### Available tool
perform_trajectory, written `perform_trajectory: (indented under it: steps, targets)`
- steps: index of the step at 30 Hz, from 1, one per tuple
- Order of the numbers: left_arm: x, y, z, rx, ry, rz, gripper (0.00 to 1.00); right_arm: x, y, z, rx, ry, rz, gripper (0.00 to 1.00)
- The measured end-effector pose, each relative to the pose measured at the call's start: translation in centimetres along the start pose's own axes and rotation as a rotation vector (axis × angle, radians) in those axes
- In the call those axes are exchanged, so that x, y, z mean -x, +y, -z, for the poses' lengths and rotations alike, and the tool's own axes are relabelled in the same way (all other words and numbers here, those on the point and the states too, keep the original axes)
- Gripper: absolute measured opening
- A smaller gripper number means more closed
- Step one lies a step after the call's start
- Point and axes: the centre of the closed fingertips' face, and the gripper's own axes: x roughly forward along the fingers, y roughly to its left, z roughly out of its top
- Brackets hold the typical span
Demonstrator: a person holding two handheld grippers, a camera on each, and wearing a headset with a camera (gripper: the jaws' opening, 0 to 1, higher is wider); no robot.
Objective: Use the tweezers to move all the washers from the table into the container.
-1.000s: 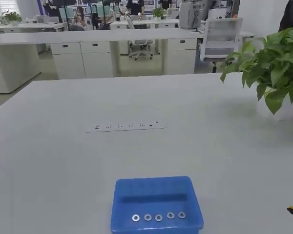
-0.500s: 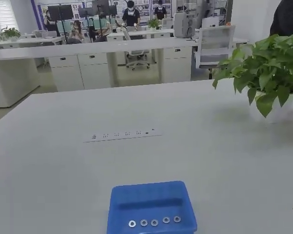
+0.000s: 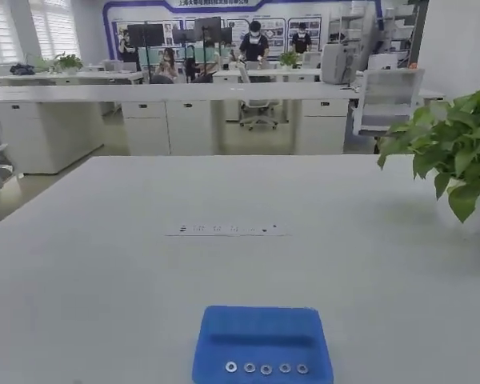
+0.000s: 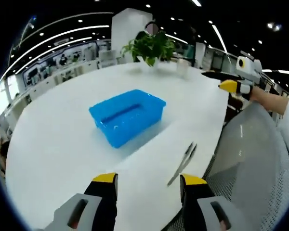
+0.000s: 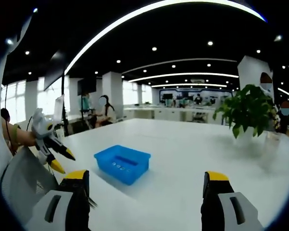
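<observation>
A blue container [image 3: 262, 344] stands near the front of the white table [image 3: 104, 272], with several washers [image 3: 266, 369] in a row on its floor. The tweezers [image 4: 183, 161] lie flat on the table near its edge, between the container [image 4: 127, 115] and my left gripper [image 4: 149, 180], which is open and holds nothing. My right gripper [image 5: 147, 177] is open wide and holds nothing, well back from the container [image 5: 123, 163]. Each gripper is off the table's edge, and each appears in the other's view: the right gripper [image 4: 238, 82] and the left gripper [image 5: 50, 142].
A leafy potted plant [image 3: 456, 152] stands at the table's right side. A flush power strip [image 3: 228, 230] lies in the middle of the table. A mesh chair back [image 4: 250, 159] is close to the table's edge. Office desks and people are far behind.
The head camera has lifted and swung, so the room behind shows more. The yellow gripper tip at the right edge has left the head view. Container and washers lie as before.
</observation>
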Motion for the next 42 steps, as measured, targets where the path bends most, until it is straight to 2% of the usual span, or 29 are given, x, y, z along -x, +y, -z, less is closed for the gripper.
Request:
perform_trajectory:
  steps: [1,3,4,5,8,10,11,13,16,19,22,24,27,30,36,38,40,42]
  targets:
    - [0.7,0.4,-0.7,0.026,-0.047,-0.034,0.55,0.0,-0.1,-0.1,0.003,-0.002,0.005,0.98]
    - [1.4,0.9,-1.6,0.063,-0.119,-0.063,0.57,0.0,-0.2,-0.1,0.01,0.0,0.011,0.99]
    - [2.0,1.1,-2.3,0.101,-0.173,-0.081,0.6,0.0,-0.1,-0.1,0.006,0.0,0.009,0.99]
    - [2.4,1.5,-2.6,0.116,-0.203,-0.101,0.63,0.0,-0.1,0.0,-0.003,0.0,0.005,0.99]
    - [4.3,2.0,-5.1,0.139,-0.38,-0.169,0.79,0.1,-0.3,-0.1,-0.016,-0.007,0.011,0.99]
    - [5.4,2.3,-6.3,0.152,-0.478,-0.203,0.89,0.3,-0.6,-0.4,-0.031,-0.02,0.026,0.99]
    - [5.7,2.4,-6.7,0.154,-0.514,-0.213,0.91,0.4,-0.8,-0.5,-0.035,-0.027,0.034,0.99]
    - [6.3,2.4,-7.2,0.143,-0.576,-0.227,0.97,0.5,-1.1,-0.7,-0.041,-0.043,0.048,0.99]
    - [6.8,3.2,-7.3,0.127,-0.587,-0.28,0.98,0.8,-1.6,-1.2,-0.014,-0.061,0.085,0.99]
    - [8.1,3.4,-8.6,0.139,-0.699,-0.29,0.98,0.9,-1.6,-1.7,0.039,-0.08,0.103,0.99]
    - [9.1,3.7,-9.2,0.164,-0.774,-0.289,0.98,0.7,-0.9,-2.6,0.043,-0.12,0.087,0.99]
    - [9.1,3.9,-9.1,0.163,-0.772,-0.301,0.98,0.7,-0.8,-2.9,0.051,-0.137,0.086,0.99]
    - [9.1,4.3,-8.8,0.166,-0.763,-0.324,0.98,0.5,-1.1,-2.3,0.028,-0.11,0.096,0.99]
    - [8.6,4.3,-8.6,0.166,-0.74,-0.324,0.98,0.3,-1.1,-1.8,0.024,-0.084,0.099,0.99]
    - [7.9,4.1,-8.2,0.153,-0.694,-0.318,0.96,0.2,-1.3,-1.0,0.074,-0.057,0.081,0.97]
    - [8.2,4.1,-8.2,0.155,-0.698,-0.322,0.96,0.2,-1.4,-0.6,0.086,-0.036,0.084,0.97]
    - [8.3,4.2,-8.4,0.163,-0.711,-0.317,0.96,0.3,-1.6,-0.8,0.088,-0.041,0.092,0.97]
    - [8.3,4.1,-8.3,0.169,-0.705,-0.321,0.96,0.4,-2.1,-0.7,0.078,-0.043,0.098,0.96]
